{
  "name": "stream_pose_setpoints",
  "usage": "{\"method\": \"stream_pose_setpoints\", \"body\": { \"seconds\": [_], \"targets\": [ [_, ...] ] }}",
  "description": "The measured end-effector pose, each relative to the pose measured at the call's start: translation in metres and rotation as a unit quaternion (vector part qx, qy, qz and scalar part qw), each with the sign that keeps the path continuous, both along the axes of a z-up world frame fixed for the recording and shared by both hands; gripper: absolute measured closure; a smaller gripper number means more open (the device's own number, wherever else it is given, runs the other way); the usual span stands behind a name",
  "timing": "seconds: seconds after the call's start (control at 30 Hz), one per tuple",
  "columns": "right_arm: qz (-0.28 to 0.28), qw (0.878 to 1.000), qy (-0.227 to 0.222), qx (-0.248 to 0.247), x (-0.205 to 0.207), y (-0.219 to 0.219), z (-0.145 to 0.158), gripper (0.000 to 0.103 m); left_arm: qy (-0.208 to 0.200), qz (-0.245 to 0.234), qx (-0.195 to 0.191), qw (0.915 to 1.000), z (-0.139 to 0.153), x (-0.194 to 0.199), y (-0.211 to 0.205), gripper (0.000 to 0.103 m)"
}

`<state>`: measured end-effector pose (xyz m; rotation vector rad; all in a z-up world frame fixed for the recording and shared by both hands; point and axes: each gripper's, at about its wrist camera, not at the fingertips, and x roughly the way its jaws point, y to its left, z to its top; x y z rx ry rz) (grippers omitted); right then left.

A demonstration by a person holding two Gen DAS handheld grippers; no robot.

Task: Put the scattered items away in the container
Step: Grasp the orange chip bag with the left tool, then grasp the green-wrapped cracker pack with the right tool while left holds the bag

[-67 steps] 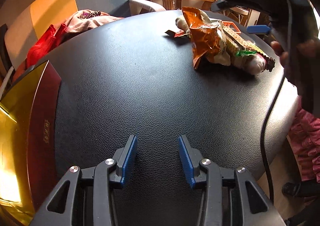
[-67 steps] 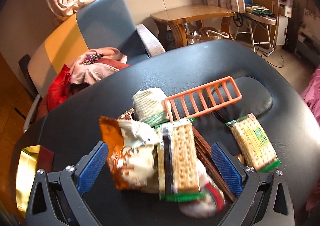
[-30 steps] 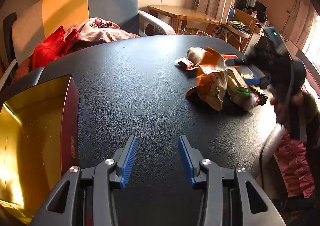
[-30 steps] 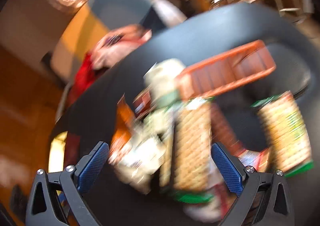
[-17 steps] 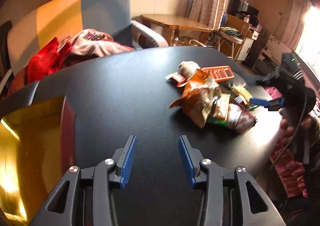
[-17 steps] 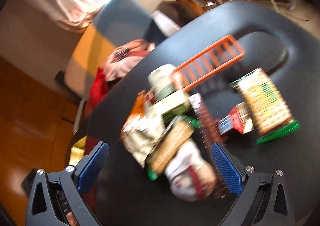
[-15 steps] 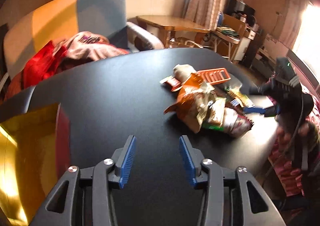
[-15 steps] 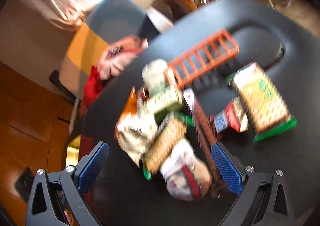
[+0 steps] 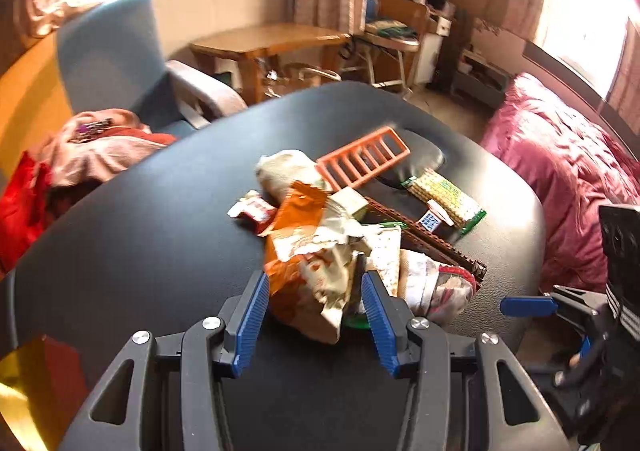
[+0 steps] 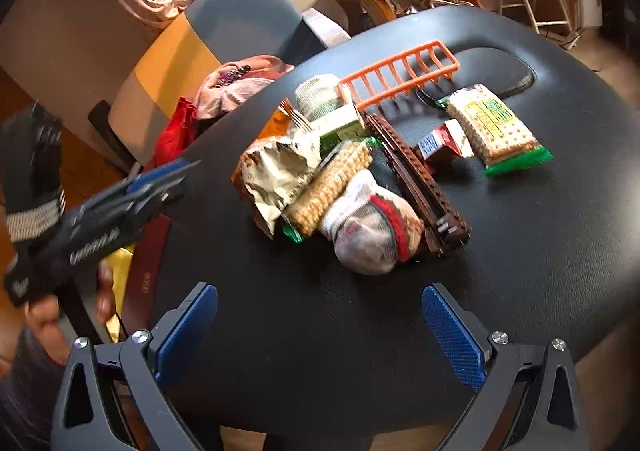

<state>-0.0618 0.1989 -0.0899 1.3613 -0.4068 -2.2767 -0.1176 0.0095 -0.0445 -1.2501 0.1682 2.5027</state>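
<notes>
The left gripper (image 9: 314, 315) points down at the near edge of the pile on the black table (image 9: 140, 243), jaws apart and just now opening wider. The crumpled orange snack bag (image 9: 308, 271) sits in the gap between the blue pads, but whether either pad touches it I can't tell; nothing looks clamped.

Right of the bag lies a rolled sock (image 9: 436, 287), with a long brown brick strip (image 9: 432, 239) running past it on the far side. Farther back, an orange rack (image 9: 362, 163) leans on the heap, and a cracker pack with a green end (image 9: 444, 199) lies apart on the right.

The gold-lined red container (image 9: 44, 383) shows at the near left corner, well apart from the pile.

From the right wrist view, the right gripper (image 10: 320, 335) hangs wide open over bare table, empty, with the sock (image 10: 368, 227) and the rest of the heap just beyond its tips. The cracker pack (image 10: 494, 127) lies far right. The person's hand (image 10: 48, 303) carries the other tool at the left edge.
</notes>
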Motion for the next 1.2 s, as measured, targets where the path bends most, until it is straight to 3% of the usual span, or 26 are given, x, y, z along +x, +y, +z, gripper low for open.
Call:
{"method": "stream_pose_setpoints", "body": {
  "seconds": [0.13, 0.37, 0.47, 0.6, 0.7, 0.83, 1.2],
  "targets": [
    [-0.003, 1.0, 0.001, 0.0, -0.001, -0.003, -0.002, 0.0, -0.014, -0.026, -0.01, 0.9995, -0.014, -0.019, 0.007, 0.054],
    [-0.005, 1.0, 0.0, 0.0, -0.006, -0.007, -0.002, 0.0, -0.035, -0.03, 0.004, 0.9989, -0.03, -0.043, 0.002, 0.054],
    [-0.008, 1.0, 0.0, 0.0, -0.008, -0.008, -0.004, 0.0, -0.033, -0.034, -0.004, 0.9989, -0.035, -0.047, 0.005, 0.05],
    [-0.012, 1.0, -0.003, -0.001, -0.007, -0.01, -0.006, 0.0, -0.033, -0.041, -0.017, 0.9985, -0.045, -0.055, 0.011, 0.037],
    [-0.014, 1.0, -0.003, 0.004, -0.005, -0.012, -0.007, 0.0, -0.047, -0.04, -0.009, 0.9981, -0.054, -0.059, 0.01, 0.033],
    [-0.015, 1.0, 0.0, 0.006, -0.004, -0.012, -0.007, 0.0, -0.078, -0.02, 0.005, 0.9968, -0.072, -0.055, 0.001, 0.037],
    [-0.012, 1.0, 0.018, 0.008, -0.009, -0.016, 0.0, 0.0, -0.066, 0.06, 0.023, 0.9957, -0.072, 0.001, -0.041, 0.039]
  ]
}}
